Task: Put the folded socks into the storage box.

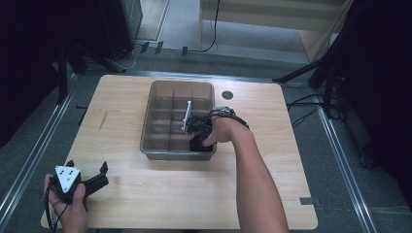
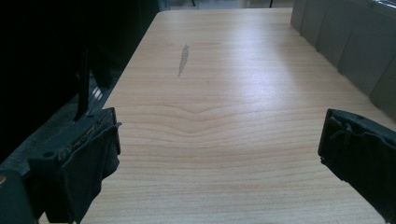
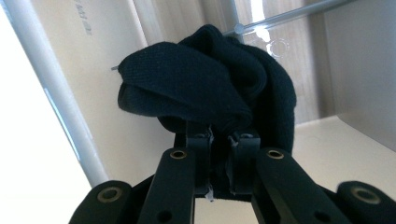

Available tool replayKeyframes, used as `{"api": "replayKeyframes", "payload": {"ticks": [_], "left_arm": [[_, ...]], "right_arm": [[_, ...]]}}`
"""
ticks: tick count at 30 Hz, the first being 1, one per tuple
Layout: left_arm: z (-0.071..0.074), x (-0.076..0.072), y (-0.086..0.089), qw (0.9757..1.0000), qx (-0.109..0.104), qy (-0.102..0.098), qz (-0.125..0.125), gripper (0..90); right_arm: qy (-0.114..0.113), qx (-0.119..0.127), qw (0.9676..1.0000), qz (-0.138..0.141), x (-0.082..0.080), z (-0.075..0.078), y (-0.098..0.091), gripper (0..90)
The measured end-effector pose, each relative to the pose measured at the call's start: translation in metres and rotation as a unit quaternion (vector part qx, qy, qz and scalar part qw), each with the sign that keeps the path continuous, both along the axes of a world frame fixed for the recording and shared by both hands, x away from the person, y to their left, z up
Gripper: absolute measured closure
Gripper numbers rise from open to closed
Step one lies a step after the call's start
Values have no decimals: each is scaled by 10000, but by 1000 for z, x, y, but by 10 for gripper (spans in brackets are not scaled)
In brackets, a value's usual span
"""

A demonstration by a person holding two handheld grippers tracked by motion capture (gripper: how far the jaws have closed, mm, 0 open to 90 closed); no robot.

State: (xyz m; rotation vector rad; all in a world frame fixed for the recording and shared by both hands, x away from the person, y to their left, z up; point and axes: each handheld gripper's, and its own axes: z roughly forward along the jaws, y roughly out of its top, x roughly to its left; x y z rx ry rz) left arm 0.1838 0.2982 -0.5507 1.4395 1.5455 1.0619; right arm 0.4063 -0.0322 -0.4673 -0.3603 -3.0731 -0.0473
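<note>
Black bunched cloth [image 3: 205, 88] pinched in closed right gripper [image 3: 219, 140], inside grey compartmented plastic bin [image 1: 160, 87]; left gripper [image 2: 219, 154] wide open, empty, over wooden table [image 2: 224, 70].

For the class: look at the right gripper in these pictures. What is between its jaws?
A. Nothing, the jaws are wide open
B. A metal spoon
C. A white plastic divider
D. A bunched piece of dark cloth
D: in the right gripper view the right gripper has its jaws closed on a bunched dark cloth, down inside a compartment of the grey divided bin.
</note>
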Motion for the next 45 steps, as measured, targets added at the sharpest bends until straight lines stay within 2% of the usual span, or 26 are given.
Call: {"api": "replayKeyframes", "payload": {"ticks": [5,9,12,18,21,26,30,34,38,41,43,45], "left_arm": [[0,0,0,10000,3,-3,8,0],[0,0,0,10000,2,-7,6,0],[0,0,0,10000,-5,-6,8,0],[0,0,0,10000,6,0,7,0],[0,0,0,10000,9,2,6,0],[0,0,0,10000,18,4,14,0],[0,0,0,10000,22,10,14,0],[0,0,0,10000,38,6,14,0],[0,0,-1,10000,29,8,15,0],[0,0,-1,10000,27,5,17,0],[0,0,-1,10000,27,3,17,0],[0,0,-1,10000,33,1,14,0]], "right_arm": [[-39,56,9999,151,-1,9,-2,692],[-61,135,9998,125,-2,23,-4,613],[-191,96,9996,183,-2,36,-6,581],[-397,312,9987,121,-3,57,-14,504],[-488,398,9979,121,-3,63,-24,480],[-563,337,9978,-38,-3,69,-44,456],[-652,384,9970,-133,-3,74,-61,438],[-732,549,9954,-269,-5,76,-80,395],[-935,793,9909,-564,-8,75,-99,323],[-1180,957,9842,-910,-12,71,-113,262],[-1399,1053,9766,-1247,-14,68,-124,228],[-1488,1341,9661,-1626,-16,64,-135,189]]}}
